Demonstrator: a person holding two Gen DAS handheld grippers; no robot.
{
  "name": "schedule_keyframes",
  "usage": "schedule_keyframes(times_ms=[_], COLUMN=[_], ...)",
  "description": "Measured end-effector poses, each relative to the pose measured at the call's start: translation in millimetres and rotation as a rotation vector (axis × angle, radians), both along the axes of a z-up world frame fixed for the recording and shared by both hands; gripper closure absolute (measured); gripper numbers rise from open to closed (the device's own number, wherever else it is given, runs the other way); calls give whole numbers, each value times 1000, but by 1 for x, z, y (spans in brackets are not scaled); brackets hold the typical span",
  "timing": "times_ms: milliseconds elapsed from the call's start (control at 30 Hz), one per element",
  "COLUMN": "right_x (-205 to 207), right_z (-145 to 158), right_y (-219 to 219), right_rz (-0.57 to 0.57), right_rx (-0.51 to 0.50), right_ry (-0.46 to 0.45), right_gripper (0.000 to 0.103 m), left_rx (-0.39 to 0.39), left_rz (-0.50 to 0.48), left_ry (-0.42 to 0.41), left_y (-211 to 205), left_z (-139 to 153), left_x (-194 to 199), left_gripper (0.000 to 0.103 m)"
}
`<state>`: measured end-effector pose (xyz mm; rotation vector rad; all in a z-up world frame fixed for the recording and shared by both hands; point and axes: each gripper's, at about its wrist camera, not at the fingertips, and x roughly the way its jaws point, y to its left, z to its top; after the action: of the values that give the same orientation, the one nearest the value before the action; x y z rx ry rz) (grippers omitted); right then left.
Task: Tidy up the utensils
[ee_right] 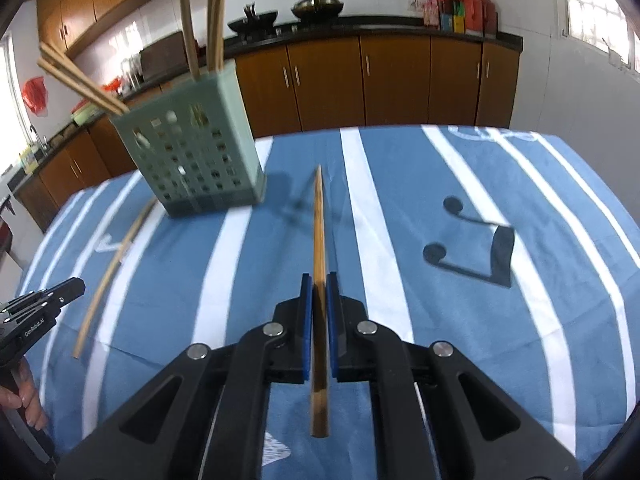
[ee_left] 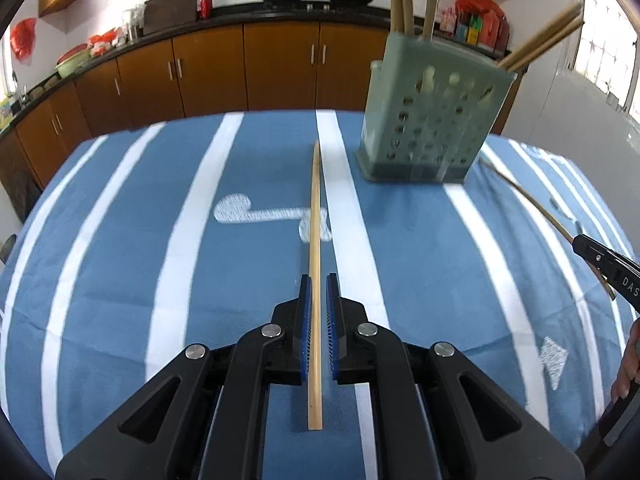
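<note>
Left hand-held gripper [ee_left: 319, 282]: jaws closed narrow on a pale chopstick [ee_left: 315, 240], which runs straight out along the fingers, tip ahead.
Right hand-held gripper [ee_right: 319, 282]: clamped on a darker chopstick [ee_right: 319, 248], likewise in line with its fingers.
Holder [ee_left: 430, 120]: green perforated caddy standing upright on the desk [ee_left: 120, 240], already carrying several chopsticks.
Direction from the left: ahead and to the right of the pale tip.
Direction from the right: ahead and to the left of the dark tip, [ee_right: 196, 152] in that view.
Key relation: both sticks lie low and slanted while the holder's mouth faces up, so each likely needs tipping upright above the rim.
Nearer hand: cannot tell; the holder sits between them.
</note>
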<state>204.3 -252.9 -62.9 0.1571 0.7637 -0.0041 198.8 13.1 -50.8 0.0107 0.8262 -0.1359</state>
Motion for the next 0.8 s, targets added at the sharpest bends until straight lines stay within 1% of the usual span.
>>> schedule_keyframes(times_ms=[200, 333, 567, 633, 800], right_x=[-11, -16, -25, -26, -27], right_z=[24, 41, 78, 85, 96], right_y=[-6, -8, -12, -12, -9], right_rz=[-3, -9, -16, -15, -9], right_rx=[28, 44, 64, 65, 61], right_ry=[-78, -137, -269, -291, -323], right_gripper=[95, 95, 95, 95, 95], left_rx=[-25, -59, -110, -117, -126], left_rz=[-4, 1, 5, 6, 7], left_ry=[-61, -105, -200, -227, -258], left_y=[4, 8, 15, 16, 20], left_z=[23, 40, 75, 84, 97], left_x=[-8, -12, -19, -19, -18], left_gripper=[95, 95, 97, 97, 98])
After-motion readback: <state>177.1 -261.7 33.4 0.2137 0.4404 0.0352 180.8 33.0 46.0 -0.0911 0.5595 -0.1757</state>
